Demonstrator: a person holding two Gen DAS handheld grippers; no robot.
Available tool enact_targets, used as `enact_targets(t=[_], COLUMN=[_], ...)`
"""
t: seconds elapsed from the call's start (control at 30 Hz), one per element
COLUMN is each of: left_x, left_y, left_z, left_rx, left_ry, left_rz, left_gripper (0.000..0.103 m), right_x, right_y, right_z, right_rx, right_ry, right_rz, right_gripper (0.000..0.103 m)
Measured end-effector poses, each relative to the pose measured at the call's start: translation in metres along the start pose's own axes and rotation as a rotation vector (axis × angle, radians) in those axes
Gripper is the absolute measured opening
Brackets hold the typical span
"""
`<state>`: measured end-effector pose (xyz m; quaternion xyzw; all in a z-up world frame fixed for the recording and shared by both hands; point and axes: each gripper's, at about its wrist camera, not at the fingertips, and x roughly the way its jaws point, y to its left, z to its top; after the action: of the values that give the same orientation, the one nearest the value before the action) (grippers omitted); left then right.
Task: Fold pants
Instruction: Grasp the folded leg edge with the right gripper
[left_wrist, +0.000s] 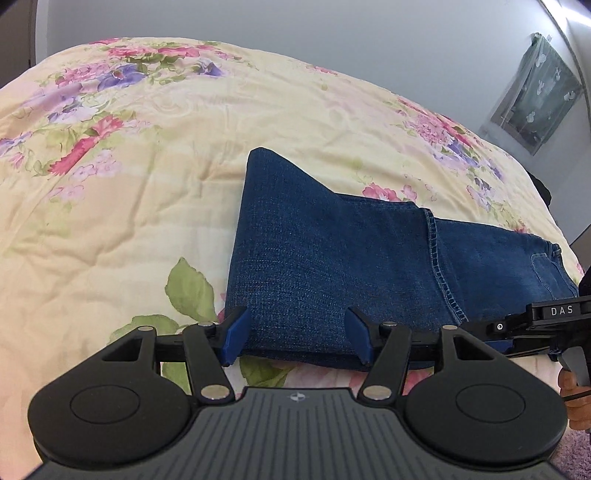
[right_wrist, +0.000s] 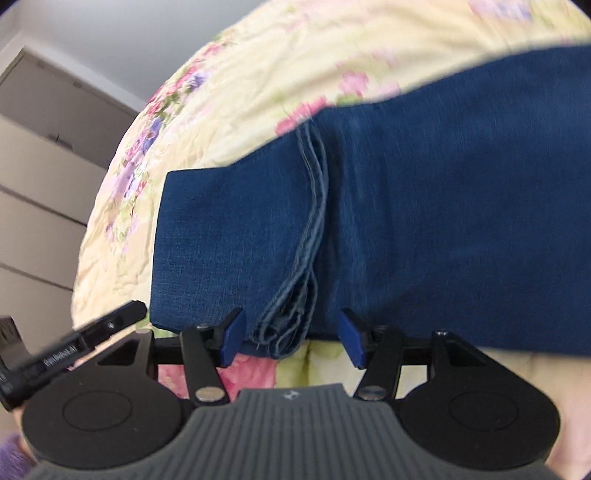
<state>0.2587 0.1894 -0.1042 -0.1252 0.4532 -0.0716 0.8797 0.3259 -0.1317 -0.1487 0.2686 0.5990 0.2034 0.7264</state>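
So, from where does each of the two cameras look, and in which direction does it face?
Left wrist: sits on the left hand-held gripper, looks forward across the folded jeans on the floral quilt toward the wall; its open blue fingers, the right hand-held gripper and a bit of hand show.
Right wrist: sits on the right hand-held gripper, looks at the jeans hem edge and a cabinet; its open fingers and the left hand-held gripper show.
Shared: the jeans, the quilt, each other's gripper.
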Motion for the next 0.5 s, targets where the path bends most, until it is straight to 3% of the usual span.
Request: enact_targets(t=[0.27, 0.33, 0.5], left_x=[0.003, 0.002, 0.001], left_y=[0.002, 0.002, 0.002], left_z=[0.0, 0.001, 0.0], left_rx=[0.009, 0.006, 0.006], left_ry=[-0.004, -0.004, -0.007], left_rz=[-0.006, -0.008, -0.015], left_gripper=[0.069, 0.069, 0.069], right_x=[0.013, 0.014, 0.004], right_y=[-0.026, -0.026, -0.024], right_z=[-0.016, -0.018, -0.016], right_rx=[0.254, 0.291, 0.311], right_ry=[0.012, -0.007, -0.049], right_rz=[0.163, 0.191, 0.241], right_gripper=[0.042, 0.036, 0.036])
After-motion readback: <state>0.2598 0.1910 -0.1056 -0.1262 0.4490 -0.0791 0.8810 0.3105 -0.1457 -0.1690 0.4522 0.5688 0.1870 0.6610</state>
